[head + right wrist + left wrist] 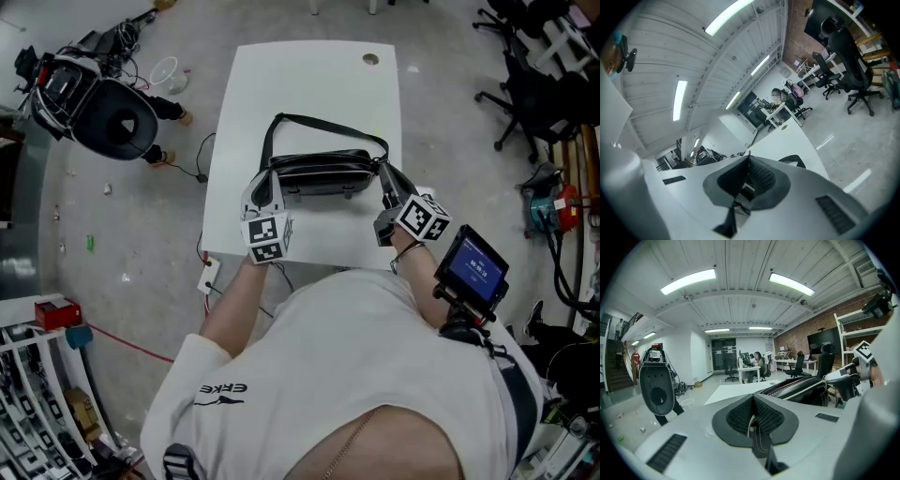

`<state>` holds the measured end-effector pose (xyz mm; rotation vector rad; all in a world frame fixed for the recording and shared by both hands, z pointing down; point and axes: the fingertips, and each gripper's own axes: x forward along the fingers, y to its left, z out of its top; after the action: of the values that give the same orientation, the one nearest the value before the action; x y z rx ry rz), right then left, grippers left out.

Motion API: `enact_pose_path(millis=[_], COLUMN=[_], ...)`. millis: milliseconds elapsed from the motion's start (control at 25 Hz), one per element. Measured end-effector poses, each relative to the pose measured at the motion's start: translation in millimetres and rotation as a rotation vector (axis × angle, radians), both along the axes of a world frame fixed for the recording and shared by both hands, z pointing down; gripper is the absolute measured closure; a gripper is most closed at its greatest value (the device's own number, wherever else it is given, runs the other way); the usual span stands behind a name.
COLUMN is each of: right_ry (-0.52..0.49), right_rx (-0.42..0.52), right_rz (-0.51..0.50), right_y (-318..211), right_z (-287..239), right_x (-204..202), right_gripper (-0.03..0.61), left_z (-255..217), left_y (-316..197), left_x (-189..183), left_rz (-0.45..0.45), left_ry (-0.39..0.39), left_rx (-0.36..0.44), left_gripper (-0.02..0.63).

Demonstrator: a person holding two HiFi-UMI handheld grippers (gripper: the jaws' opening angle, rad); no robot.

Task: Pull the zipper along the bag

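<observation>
— Where is the bag [319, 175] being kept?

— It is being kept flat on the white tabletop [309, 84]. It is lying crosswise close to the near edge, roughly midway between the left and right edges. Its strap [323, 124] is being left looped toward the far edge.

— And how is it being held?

— At its left end it is being gripped by the left gripper [266, 187]. The fingers [738, 416] are being pressed together on a black stitched strip of the bag. At its right end it is being gripped by the right gripper [385, 180]. Those fingers [761, 176] are being pressed almost fully together on a small thin part there. Whether that part is the zipper's pull cannot be told.

— Is anything else being carried by the tabletop?

— Only a small round spot [370, 59] is being shown, near the far right corner, well apart from the bag.
</observation>
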<state>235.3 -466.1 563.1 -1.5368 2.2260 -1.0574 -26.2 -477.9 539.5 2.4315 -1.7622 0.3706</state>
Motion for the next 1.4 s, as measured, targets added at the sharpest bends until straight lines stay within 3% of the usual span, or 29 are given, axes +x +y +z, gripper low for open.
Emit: enact_pose_path(millis=[760, 1400], right_ry=[0.027, 0.063], right_rx=[0.025, 0.022], right_rz=[-0.066, -0.022], right_y=[8, -7], right_z=[-24, -37], right_x=[-32, -16], right_gripper=[0.570, 0.571], left_z=[-11, 2], left_y=[12, 1], left_x=[-20, 23], left_rz=[0.027, 0.156], left_ry=[-0.043, -0.050], left_rx=[0.024, 0.021], left_gripper=[0.610, 0.611])
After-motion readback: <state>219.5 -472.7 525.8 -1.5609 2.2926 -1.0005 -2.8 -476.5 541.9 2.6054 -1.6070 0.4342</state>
